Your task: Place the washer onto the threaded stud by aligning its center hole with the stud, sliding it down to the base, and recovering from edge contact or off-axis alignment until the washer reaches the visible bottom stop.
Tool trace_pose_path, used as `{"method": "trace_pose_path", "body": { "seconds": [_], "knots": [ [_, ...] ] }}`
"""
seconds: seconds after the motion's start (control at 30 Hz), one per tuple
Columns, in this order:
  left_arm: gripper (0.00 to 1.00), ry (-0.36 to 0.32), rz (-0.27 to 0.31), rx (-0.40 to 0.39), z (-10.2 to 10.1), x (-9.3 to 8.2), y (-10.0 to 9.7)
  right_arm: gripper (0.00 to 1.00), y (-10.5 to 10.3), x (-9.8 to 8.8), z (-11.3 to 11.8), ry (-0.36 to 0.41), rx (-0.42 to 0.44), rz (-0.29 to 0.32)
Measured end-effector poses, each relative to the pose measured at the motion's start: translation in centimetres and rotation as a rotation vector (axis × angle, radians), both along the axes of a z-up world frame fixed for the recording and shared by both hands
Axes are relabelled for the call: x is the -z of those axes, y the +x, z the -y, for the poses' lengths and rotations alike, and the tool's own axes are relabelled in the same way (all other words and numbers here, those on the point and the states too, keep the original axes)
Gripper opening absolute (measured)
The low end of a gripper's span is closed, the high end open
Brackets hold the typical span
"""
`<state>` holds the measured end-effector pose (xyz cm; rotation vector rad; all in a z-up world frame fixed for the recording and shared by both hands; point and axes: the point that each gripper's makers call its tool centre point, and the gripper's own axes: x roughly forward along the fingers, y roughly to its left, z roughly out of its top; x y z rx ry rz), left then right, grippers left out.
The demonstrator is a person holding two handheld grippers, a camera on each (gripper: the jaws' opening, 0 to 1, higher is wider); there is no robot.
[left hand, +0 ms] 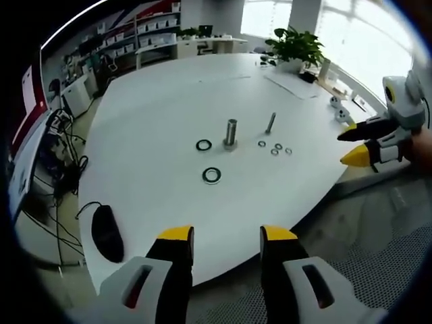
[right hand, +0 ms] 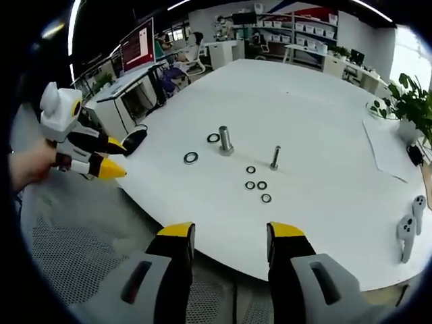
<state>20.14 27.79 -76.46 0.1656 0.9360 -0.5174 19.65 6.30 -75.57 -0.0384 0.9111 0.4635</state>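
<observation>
On the white table [left hand: 155, 115] a thick threaded stud [left hand: 231, 133] stands upright, with a thinner stud [left hand: 271, 123] to its right. Two large dark washers lie near the thick stud, one [left hand: 204, 144] beside it and one [left hand: 211, 175] closer to me. Several small washers [left hand: 275, 147] lie by the thin stud. My left gripper [left hand: 227, 236] is open at the table's near edge, holding nothing. My right gripper [right hand: 229, 233] is open too, off the table edge, and appears at the right as [left hand: 352, 146]. The right gripper view has the thick stud [right hand: 225, 140], thin stud [right hand: 275, 157], washers [right hand: 191, 158] and left gripper [right hand: 121, 156].
A black mouse [left hand: 106, 233] lies on the table's near left edge. A potted plant [left hand: 295, 48] and papers sit at the far side. White controllers [right hand: 408, 233] lie near the right edge. Desks and shelves stand beyond the table.
</observation>
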Motion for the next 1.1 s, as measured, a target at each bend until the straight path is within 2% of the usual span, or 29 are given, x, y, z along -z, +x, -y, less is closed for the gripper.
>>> {"method": "trace_pose_path", "body": {
  "seconds": [0.03,0.1,0.2,0.33,0.47,0.67,0.8,0.9,1.0,1.1],
  "knots": [
    [0.37,-0.005,-0.002,-0.002,0.1,0.0,0.0,0.45,0.1,-0.2,0.1,0.056,0.043,-0.012],
    [0.37,-0.002,0.001,0.001,0.1,0.0,0.1,0.45,0.5,-0.5,0.6,0.088,0.085,-0.009],
    [0.38,0.008,0.002,0.009,0.3,0.1,0.0,0.45,0.6,-0.7,0.5,0.051,0.056,0.019],
    [0.38,0.059,-0.004,0.039,0.1,0.7,-0.3,0.45,0.2,-0.4,-0.1,0.016,0.002,0.022],
    [0.38,0.072,0.006,0.041,-0.1,0.6,-0.1,0.45,0.4,-0.6,-0.4,-0.008,-0.018,0.040],
    [0.39,0.027,0.012,-0.005,-0.3,-0.1,0.3,0.45,0.4,-0.4,0.1,-0.020,-0.011,0.032],
    [0.38,0.022,0.020,-0.002,-0.1,-0.3,0.4,0.45,0.5,-0.4,0.4,-0.037,0.000,0.037],
    [0.39,0.013,0.002,0.005,0.2,-0.1,0.2,0.45,0.5,-0.3,0.5,-0.061,-0.016,0.039],
    [0.39,0.016,0.014,0.021,0.6,-0.3,0.4,0.45,1.0,-0.8,0.8,-0.081,-0.013,0.069],
    [0.39,0.015,0.008,0.029,0.8,-0.2,0.4,0.45,1.0,-0.7,0.9,-0.085,-0.017,0.061]
  ]
}}
